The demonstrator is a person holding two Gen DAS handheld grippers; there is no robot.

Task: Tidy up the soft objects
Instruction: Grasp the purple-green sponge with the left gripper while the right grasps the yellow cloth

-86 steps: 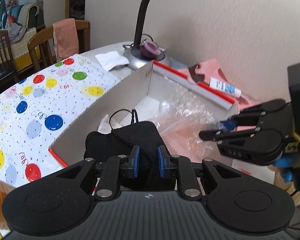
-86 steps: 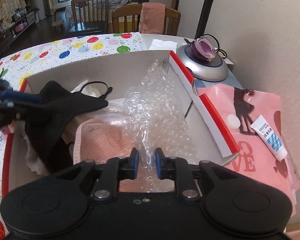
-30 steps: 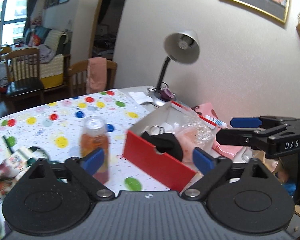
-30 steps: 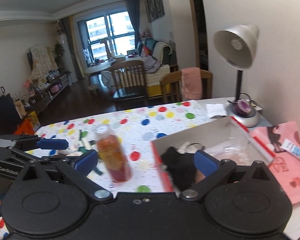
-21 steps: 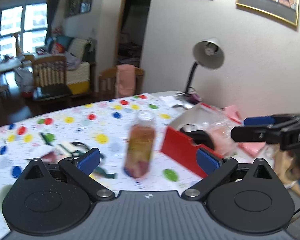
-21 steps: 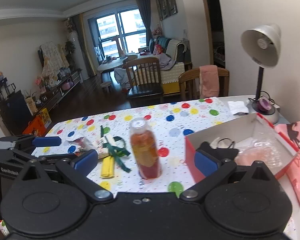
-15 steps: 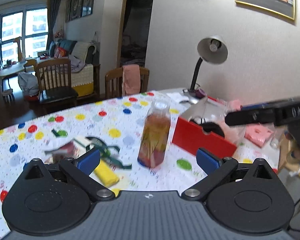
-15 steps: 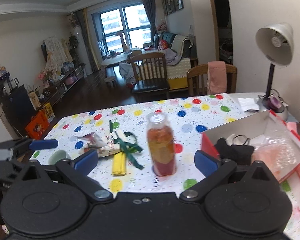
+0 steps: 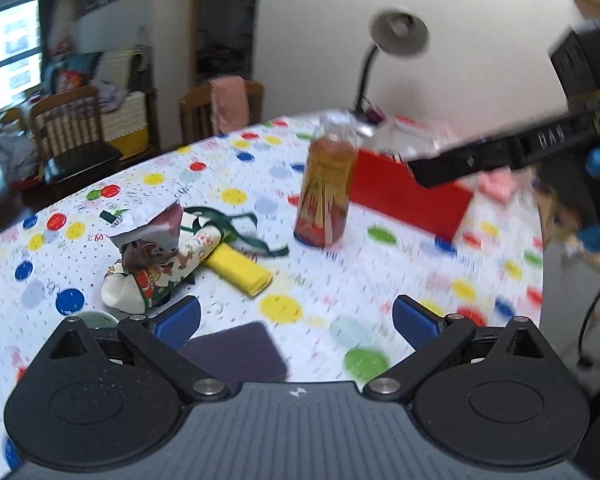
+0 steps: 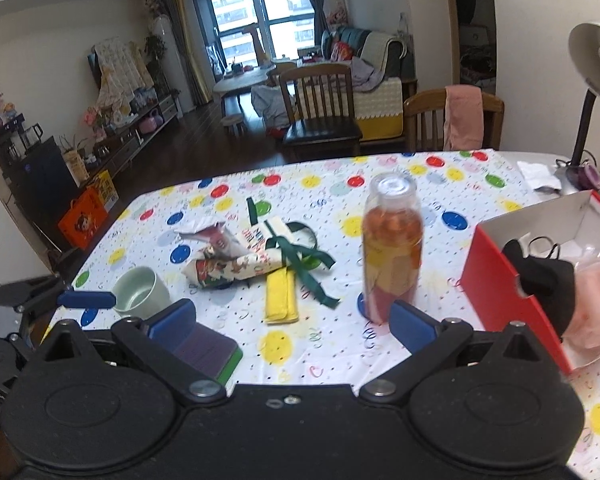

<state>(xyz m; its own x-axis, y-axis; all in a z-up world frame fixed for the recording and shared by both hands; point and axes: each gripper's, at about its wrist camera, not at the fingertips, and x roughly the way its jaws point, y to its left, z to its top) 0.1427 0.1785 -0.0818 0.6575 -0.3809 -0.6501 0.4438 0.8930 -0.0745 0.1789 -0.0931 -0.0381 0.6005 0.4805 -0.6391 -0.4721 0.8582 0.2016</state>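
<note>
Left gripper (image 9: pixel 296 320) and right gripper (image 10: pixel 292 320) both spread wide, empty, above counter (image 10: pixel 452 184). Black cloth (image 10: pixel 548 280) lies in red box (image 10: pixel 500 284); yellow pouch (image 10: pixel 281 296) beside bottle (image 10: pixel 392 248).

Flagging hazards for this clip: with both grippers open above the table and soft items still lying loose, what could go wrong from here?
The tall bottle stands upright between the loose pile and the red box; a carry toward the box could likely knock it over.

The green ribbon lies across the patterned cloth bundle and the yellow cloth, so lifting one may drag the others.

The black fabric hangs over the box edge and might slip out.
</note>
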